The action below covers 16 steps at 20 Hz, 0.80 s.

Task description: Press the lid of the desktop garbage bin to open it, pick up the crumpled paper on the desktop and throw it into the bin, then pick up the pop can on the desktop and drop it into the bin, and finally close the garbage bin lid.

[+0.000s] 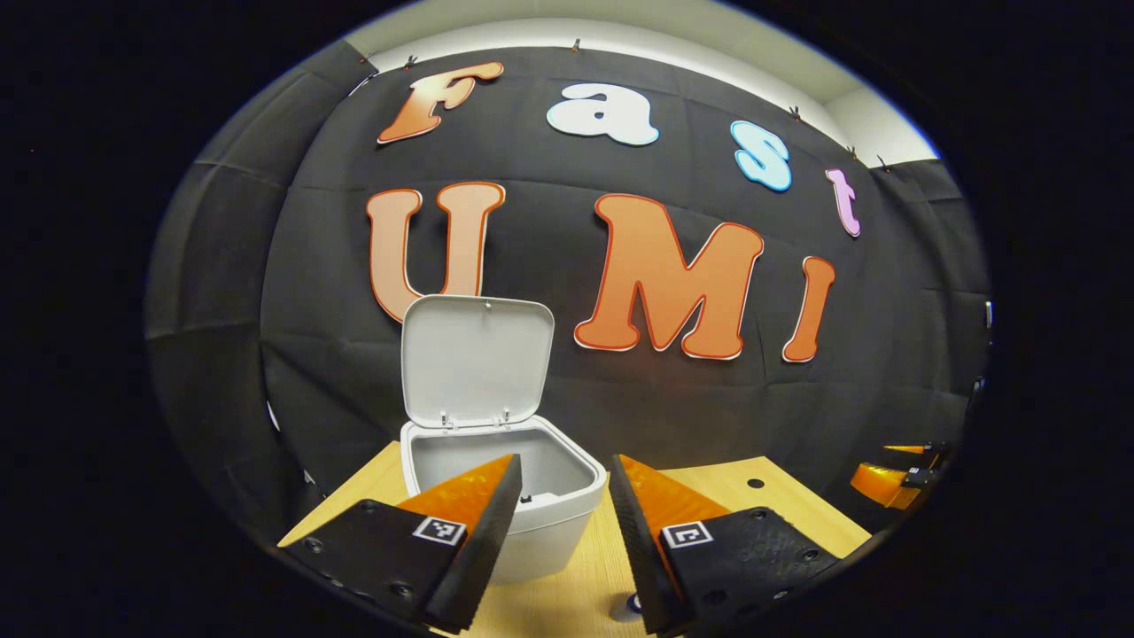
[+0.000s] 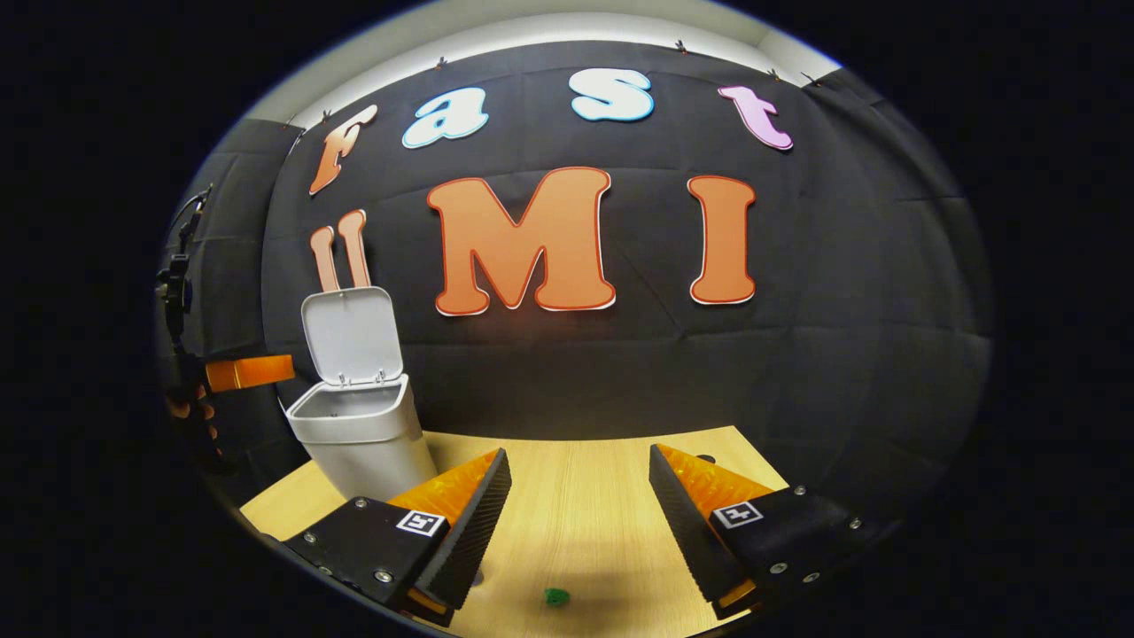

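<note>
Hovering above the pale wooden desktop (image 2: 576,496), both tools hang empty — the left gripper (image 1: 563,523) has its jaws spread a moderate gap just in front of the small white plastic garbage bin (image 1: 540,523), and the right gripper (image 2: 576,509) is spread wider over bare wood. The bin's white hinged lid (image 1: 474,359) stands upright, fully open; what lies inside is hard to tell. Neither crumpled paper nor pop can is anywhere I can make out, so progress is uncertain. A small green speck (image 2: 556,596) lies on the wood below the right gripper. Risk, as I judge it — a careless push on the tall lid could tip or slide the light bin.
</note>
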Motion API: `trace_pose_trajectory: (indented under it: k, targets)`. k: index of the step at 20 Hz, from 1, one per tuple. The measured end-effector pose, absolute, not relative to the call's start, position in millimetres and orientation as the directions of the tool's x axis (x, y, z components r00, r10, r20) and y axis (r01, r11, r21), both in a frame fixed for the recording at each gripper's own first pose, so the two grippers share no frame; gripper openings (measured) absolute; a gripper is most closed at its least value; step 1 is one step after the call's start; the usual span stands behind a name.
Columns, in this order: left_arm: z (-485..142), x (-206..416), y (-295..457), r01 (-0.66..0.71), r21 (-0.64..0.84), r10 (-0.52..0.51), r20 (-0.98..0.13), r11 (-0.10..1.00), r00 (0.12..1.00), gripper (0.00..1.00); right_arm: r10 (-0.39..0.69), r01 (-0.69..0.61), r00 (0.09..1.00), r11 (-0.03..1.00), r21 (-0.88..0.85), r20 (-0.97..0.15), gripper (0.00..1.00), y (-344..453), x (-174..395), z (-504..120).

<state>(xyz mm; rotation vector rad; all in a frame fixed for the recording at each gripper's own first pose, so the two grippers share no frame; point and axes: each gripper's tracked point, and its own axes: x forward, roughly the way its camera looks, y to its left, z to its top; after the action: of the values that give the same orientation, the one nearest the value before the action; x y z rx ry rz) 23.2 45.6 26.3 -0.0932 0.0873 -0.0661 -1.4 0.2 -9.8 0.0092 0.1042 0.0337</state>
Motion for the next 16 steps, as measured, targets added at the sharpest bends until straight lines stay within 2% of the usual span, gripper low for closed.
trace_pose_trajectory:
  k: [2,3,5,8,11,16]
  targets:
    - [26,26,47,0.067,-0.096,-0.075,-0.083,0.993,0.994,0.66,0.030,-0.031,0.993,1.000,-0.005,-0.112,0.94,-1,-1,-14]
    - [25,27,48,0.058,-0.097,-0.066,-0.079,0.994,0.995,0.79,0.032,-0.033,0.993,0.999,-0.008,-0.115,0.94,1,-1,-16]
    - [21,29,48,0.062,-0.092,-0.070,-0.082,0.994,0.994,0.87,0.037,-0.038,0.989,0.999,-0.005,-0.143,0.94,2,2,-27]
    - [13,32,48,0.068,-0.078,-0.075,-0.097,0.995,0.992,0.87,0.033,-0.036,0.977,0.999,-0.012,-0.210,0.94,0,7,-52]
    - [4,34,48,0.075,-0.066,-0.082,-0.112,0.995,0.990,0.93,0.027,-0.045,0.946,0.998,-0.045,-0.323,0.94,0,9,-94]
    - [-9,32,51,0.088,-0.035,-0.092,-0.142,0.996,0.986,0.93,0.054,-0.075,0.849,0.997,-0.018,-0.525,0.94,12,3,-175]
